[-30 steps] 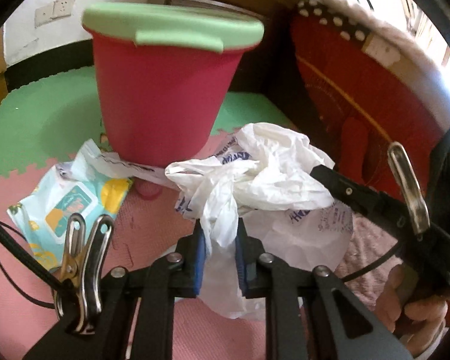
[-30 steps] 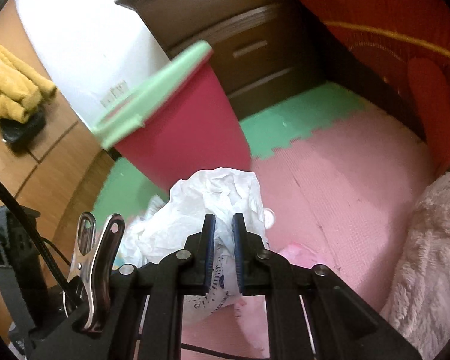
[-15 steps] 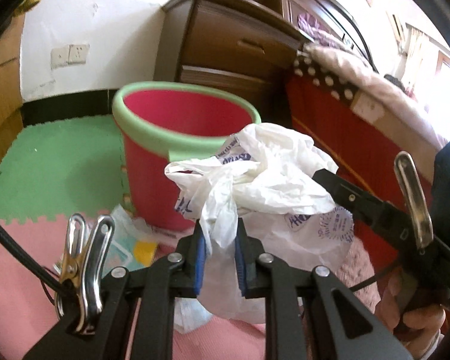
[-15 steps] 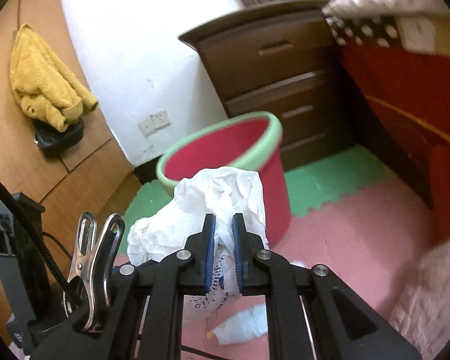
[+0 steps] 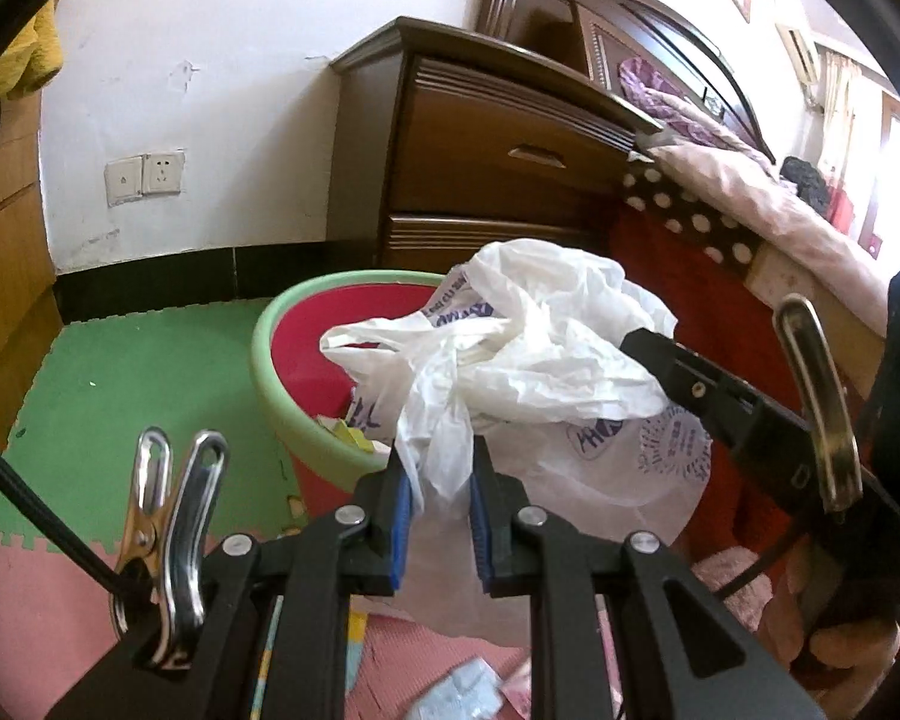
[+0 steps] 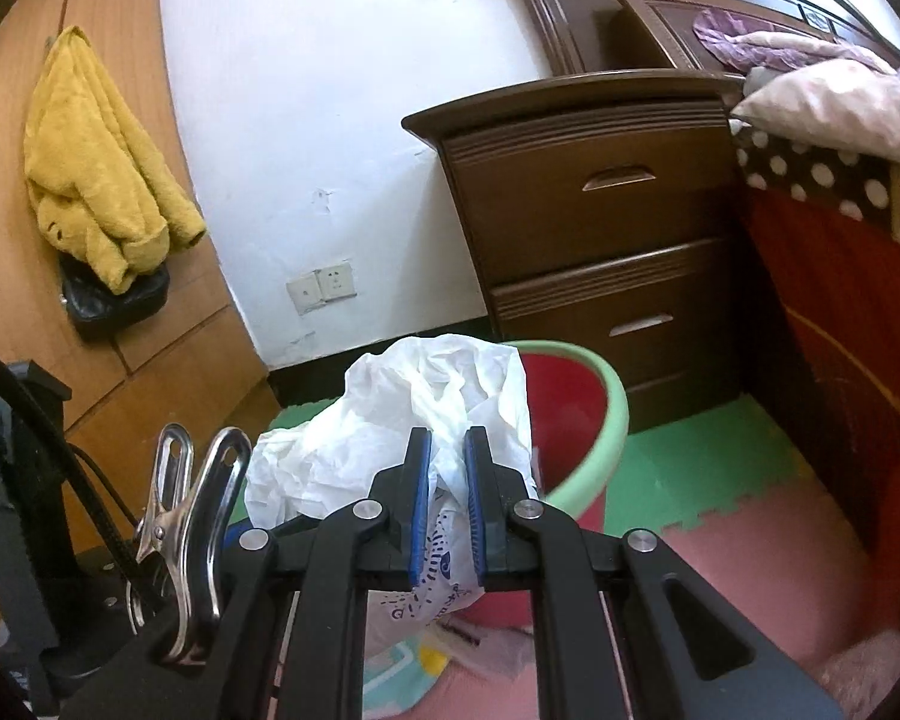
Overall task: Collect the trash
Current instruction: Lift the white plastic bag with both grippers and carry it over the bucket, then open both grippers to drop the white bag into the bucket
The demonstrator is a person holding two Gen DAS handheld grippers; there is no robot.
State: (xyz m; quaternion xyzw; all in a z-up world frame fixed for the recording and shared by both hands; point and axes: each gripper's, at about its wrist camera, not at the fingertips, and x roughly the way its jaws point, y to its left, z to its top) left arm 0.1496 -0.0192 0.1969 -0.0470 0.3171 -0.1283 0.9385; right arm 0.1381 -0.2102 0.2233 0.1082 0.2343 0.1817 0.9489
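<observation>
Plastic is bunching up between both grippers. It is one white plastic bag with blue print on it, and it is hanging in the air.

In the left wrist view, the left gripper is pinching a twisted bit of the bag between its blue pads. The pads are pressing tight on the thin plastic. The rest of the bag is puffing out toward 1 o'clock from the pads. The right gripper is showing at 3 o'clock, and its black tip is going into the bag's far side. A hand is holding that gripper down at 4 o'clock.

In the right wrist view, the right gripper is also squeezing the same bag between its blue pads. The bag is bulging out toward 11 o'clock, and a printed part is hanging down below the pads.

A red bin with a green rim is standing on the floor at 10 o'clock from the left pads. The bag is hanging partly over its open top, by the near rim. Some small yellow and white scraps are lying inside it.

A green and pink foam mat is covering the floor. A brown drawer chest is standing behind the bin at 12 o'clock. A yellow cloth is hanging on the wooden wall at 10 o'clock.
</observation>
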